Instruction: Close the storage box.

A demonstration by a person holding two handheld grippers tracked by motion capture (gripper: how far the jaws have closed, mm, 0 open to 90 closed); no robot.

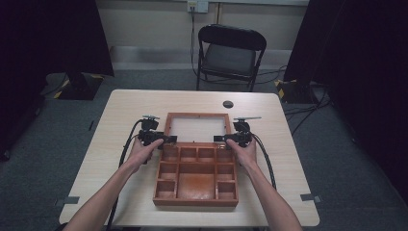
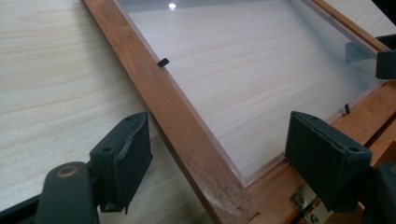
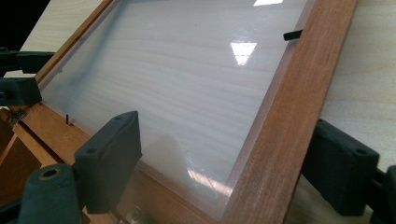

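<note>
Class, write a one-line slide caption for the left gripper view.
Open left gripper straddling the wooden frame of the box's clear-panelled lid, near its hinge.

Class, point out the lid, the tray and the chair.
Lid (image 1: 197, 129), high view, clear pane inside its wooden frame.
Tray (image 1: 195, 202), high view, near wooden rim.
Chair (image 1: 228, 58), high view, its seat.

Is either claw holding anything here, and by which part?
Nothing is clamped yet. Each open claw, left and right, straddles a side rail of the box's glazed lid near the hinges.
</note>
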